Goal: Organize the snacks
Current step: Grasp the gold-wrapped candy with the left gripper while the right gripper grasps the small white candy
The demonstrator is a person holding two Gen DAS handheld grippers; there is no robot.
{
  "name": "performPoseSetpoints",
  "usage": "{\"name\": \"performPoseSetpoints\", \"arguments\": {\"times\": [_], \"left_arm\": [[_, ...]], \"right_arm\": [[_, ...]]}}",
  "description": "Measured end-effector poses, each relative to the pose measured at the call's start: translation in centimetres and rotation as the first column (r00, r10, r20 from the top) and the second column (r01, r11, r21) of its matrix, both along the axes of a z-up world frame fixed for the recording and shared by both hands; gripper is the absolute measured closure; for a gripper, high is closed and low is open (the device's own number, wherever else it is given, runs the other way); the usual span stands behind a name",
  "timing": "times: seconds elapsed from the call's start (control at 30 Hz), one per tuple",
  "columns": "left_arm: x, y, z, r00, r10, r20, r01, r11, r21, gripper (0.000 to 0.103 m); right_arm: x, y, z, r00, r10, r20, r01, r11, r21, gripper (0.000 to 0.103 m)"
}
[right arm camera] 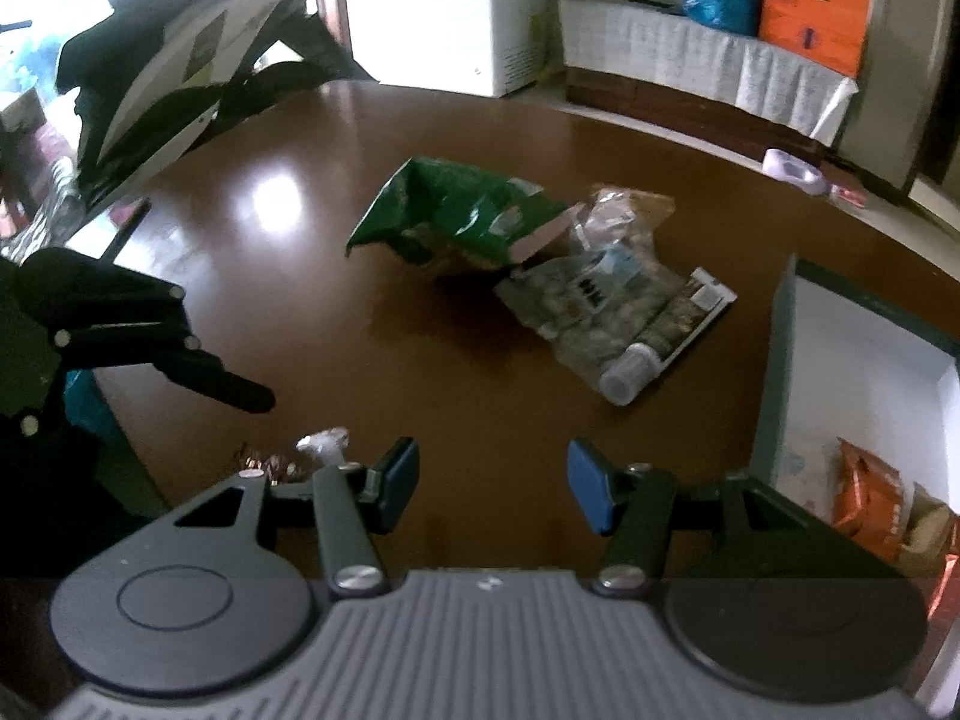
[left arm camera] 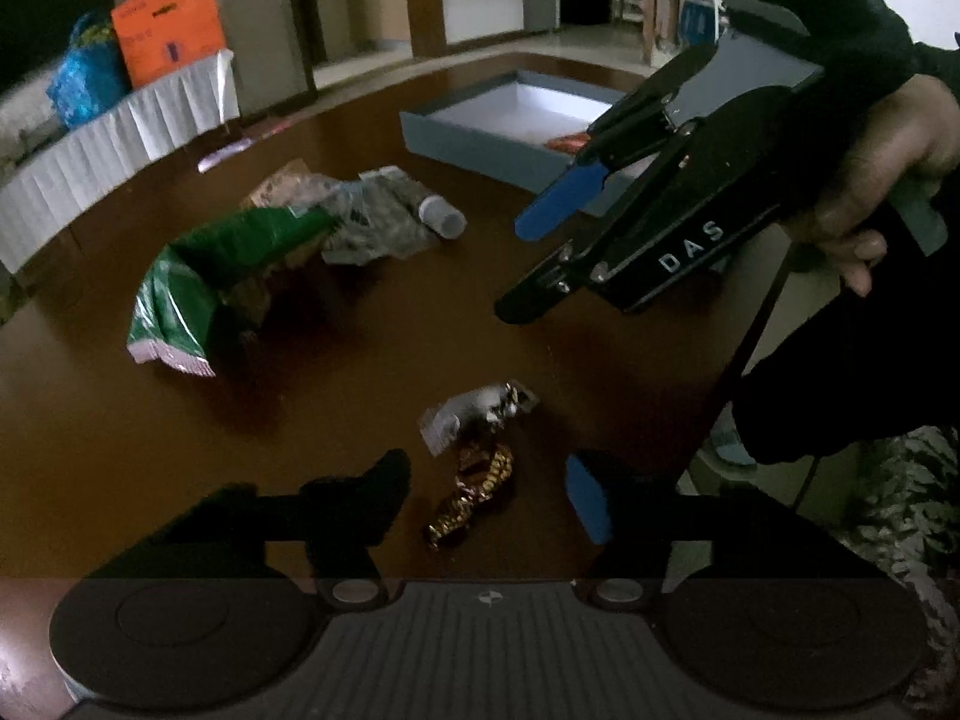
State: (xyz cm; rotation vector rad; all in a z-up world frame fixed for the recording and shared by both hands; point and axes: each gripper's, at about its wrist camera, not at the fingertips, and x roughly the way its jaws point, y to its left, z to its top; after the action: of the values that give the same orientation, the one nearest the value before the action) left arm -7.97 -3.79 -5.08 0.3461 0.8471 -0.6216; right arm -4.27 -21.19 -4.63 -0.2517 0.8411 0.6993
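Observation:
On the brown table, a green snack bag (left arm camera: 198,282) (right arm camera: 456,216) lies next to a clear packet with a white cap (left arm camera: 384,216) (right arm camera: 606,312). A gold-wrapped candy (left arm camera: 474,492) and a silver wrapper (left arm camera: 474,411) lie between the fingers of my open left gripper (left arm camera: 489,495). My right gripper (left arm camera: 528,264) (right arm camera: 492,483) is open and empty, above the table beside the grey box (left arm camera: 480,147) (right arm camera: 774,360). An orange snack packet (right arm camera: 870,498) lies inside the box.
A side bench with white skirting holds an orange carton (left arm camera: 168,24) (right arm camera: 813,12) and a blue bag (left arm camera: 84,75). A small lilac object (right arm camera: 792,171) lies at the table's far edge. The table edge (left arm camera: 744,354) runs close on the right.

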Motion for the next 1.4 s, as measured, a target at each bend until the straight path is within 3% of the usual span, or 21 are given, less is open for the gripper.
{"name": "performPoseSetpoints", "arguments": {"times": [0.4, 0.57, 0.7, 1.13, 1.27, 1.4], "left_arm": [[0.1, 0.0, -0.6, 1.0, -0.01, -0.013, 0.01, 1.0, -0.007, 0.06], [0.2, 0.1, -0.8, 1.0, -0.01, -0.014, 0.01, 1.0, -0.027, 0.064], [0.3, 0.4, -0.7, 1.0, -0.006, -0.014, 0.006, 0.999, -0.035, 0.078], [0.6, 1.3, -0.6, 1.0, 0.022, -0.021, -0.023, 0.999, -0.026, 0.079], [0.7, 1.7, -0.6, 0.999, 0.035, -0.018, -0.036, 0.999, -0.021, 0.079], [0.8, 1.7, -0.6, 0.999, 0.041, -0.015, -0.042, 0.999, -0.018, 0.079]], "right_arm": [[-1.8, 1.7, -1.3, 0.984, 0.174, -0.039, -0.175, 0.984, -0.034, 0.047], [-2.0, 2.5, -1.5, 0.981, 0.192, -0.027, -0.193, 0.98, -0.047, 0.047], [-2.1, 2.9, -1.4, 0.979, 0.202, -0.03, -0.203, 0.978, -0.048, 0.047], [-2.0, 4.2, -1.4, 0.974, 0.224, -0.02, -0.224, 0.974, -0.03, 0.047], [-1.9, 4.7, -1.6, 0.973, 0.228, -0.038, -0.229, 0.973, -0.023, 0.064], [-1.8, 4.7, -2.0, 0.975, 0.219, -0.044, -0.22, 0.975, -0.032, 0.07]]}}
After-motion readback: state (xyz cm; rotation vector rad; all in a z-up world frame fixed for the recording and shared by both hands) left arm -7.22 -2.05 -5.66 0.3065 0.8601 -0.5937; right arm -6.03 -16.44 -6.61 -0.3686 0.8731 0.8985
